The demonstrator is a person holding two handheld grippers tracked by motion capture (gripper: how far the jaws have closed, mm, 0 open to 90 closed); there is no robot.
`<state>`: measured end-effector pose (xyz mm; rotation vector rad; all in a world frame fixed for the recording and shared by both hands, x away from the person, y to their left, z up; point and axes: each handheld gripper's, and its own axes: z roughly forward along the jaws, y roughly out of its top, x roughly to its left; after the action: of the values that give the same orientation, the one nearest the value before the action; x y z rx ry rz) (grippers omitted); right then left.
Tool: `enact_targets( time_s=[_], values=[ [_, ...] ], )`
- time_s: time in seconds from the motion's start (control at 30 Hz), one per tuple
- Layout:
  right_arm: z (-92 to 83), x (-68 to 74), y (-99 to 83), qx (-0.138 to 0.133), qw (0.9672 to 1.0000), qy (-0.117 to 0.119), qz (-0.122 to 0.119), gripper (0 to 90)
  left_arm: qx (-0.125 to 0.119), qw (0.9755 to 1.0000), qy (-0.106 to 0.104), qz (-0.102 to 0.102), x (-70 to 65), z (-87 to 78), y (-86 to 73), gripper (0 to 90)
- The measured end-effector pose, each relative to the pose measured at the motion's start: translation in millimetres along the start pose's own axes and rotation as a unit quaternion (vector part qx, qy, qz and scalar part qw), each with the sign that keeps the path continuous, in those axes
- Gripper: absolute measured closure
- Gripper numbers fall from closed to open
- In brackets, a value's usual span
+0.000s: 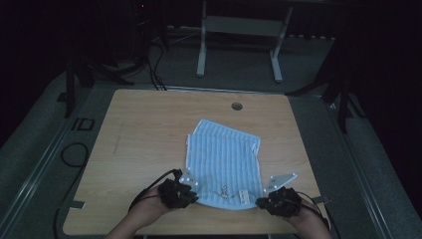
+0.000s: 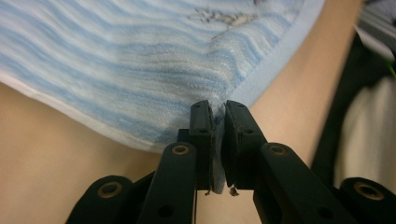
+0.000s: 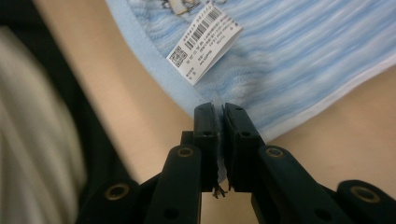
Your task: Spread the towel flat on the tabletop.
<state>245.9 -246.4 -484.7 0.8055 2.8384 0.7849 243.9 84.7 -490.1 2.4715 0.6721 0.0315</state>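
Dim room, wooden table (image 1: 149, 129): each tool, left (image 1: 191, 191) and right (image 1: 262, 201), already pinches a near corner of the blue striped terry towel (image 1: 224, 159); folding seems barely begun.

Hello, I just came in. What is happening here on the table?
A person at a wooden table is handling a blue striped towel with two hand-held grippers. The left gripper is shut on the towel's near edge at one corner, and the right gripper is shut on the near edge at the other corner, close to a white barcode label. The far part of the towel lies on the table, partly folded over itself.
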Motion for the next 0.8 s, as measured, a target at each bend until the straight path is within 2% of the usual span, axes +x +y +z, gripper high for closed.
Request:
enact_targets(
  time_s=[0.07, 0.1, 0.13, 0.17, 0.23, 0.33, 0.4, 0.43, 0.47, 0.53, 0.6, 0.67, 0.7, 0.8],
  values=[
    [4.7, 7.6, -7.7, 0.009, 0.9996, 0.026, 0.003, 79.7, 0.015, 0.9994, -0.032, -0.002, -5.0, 3.1, -10.7, 75.4],
    [6.2, 11.1, -10.7, 0.015, 0.9993, 0.035, 0.006, 76.4, 0.018, 0.9989, -0.044, -0.004, -5.1, 3.6, -15.0, 68.9],
    [6.6, 12.1, -12.9, 0.015, 0.9993, 0.034, 0.001, 74.7, 0.02, 0.9987, -0.046, -0.01, -4.1, 4.3, -18.3, 64.3],
    [5.4, 11.3, -14.1, 0.013, 0.9993, 0.033, 0.008, 71.7, 0.02, 0.999, -0.039, -0.014, -2.1, 4.4, -20.5, 57.9],
    [-0.1, 3.1, -13.4, 0.004, 0.9994, 0.027, 0.019, 71.3, 0.013, 0.9989, -0.036, -0.026, 3.6, 4.0, -21.3, 57.3],
    [-11.0, -15.7, -4.4, -0.009, 0.9995, 0.009, 0.03, 69.6, -0.001, 0.9995, -0.02, -0.026, 6.1, 3.4, -14.5, 52.9],
    [-18.1, -29.4, 5.2, -0.025, 0.9993, 0.0, 0.028, 73.9, -0.01, 0.9995, -0.022, -0.02, 4.3, 6.0, -7.5, 55.7],
    [-20.5, -38.1, 10.9, -0.03, 0.9991, -0.009, 0.029, 81.2, -0.012, 0.9996, -0.023, -0.013, 3.0, 8.3, -3.7, 58.5],
    [-21.8, -47.1, 16.7, -0.035, 0.9987, -0.023, 0.031, 87.0, -0.015, 0.9996, -0.023, -0.01, 1.4, 11.0, 0.1, 64.2],
    [-19.5, -70.4, 29.6, -0.045, 0.997, -0.04, 0.05, 89.8, -0.017, 0.9995, -0.027, -0.004, -2.0, 17.6, 8.0, 73.2],
    [-9.8, -94.1, 43.7, -0.035, 0.9953, -0.067, 0.062, 89.9, -0.016, 0.9996, -0.023, 0.001, -6.2, 24.4, 16.2, 81.2],
    [5.1, -117.5, 57.7, -0.022, 0.9926, -0.092, 0.075, 89.9, -0.016, 0.9995, -0.027, 0.007, -10.4, 31.0, 24.3, 84.6],
    [13.1, -128.0, 64.3, -0.018, 0.991, -0.1, 0.087, 89.9, -0.013, 0.9995, -0.026, 0.015, -12.9, 34.4, 27.8, 85.4],
    [39.1, -152.8, 81.3, 0.0, 0.9877, -0.112, 0.109, 89.9, -0.007, 0.9988, -0.043, 0.021, -18.5, 48.0, 35.5, 87.1]
  ],
)
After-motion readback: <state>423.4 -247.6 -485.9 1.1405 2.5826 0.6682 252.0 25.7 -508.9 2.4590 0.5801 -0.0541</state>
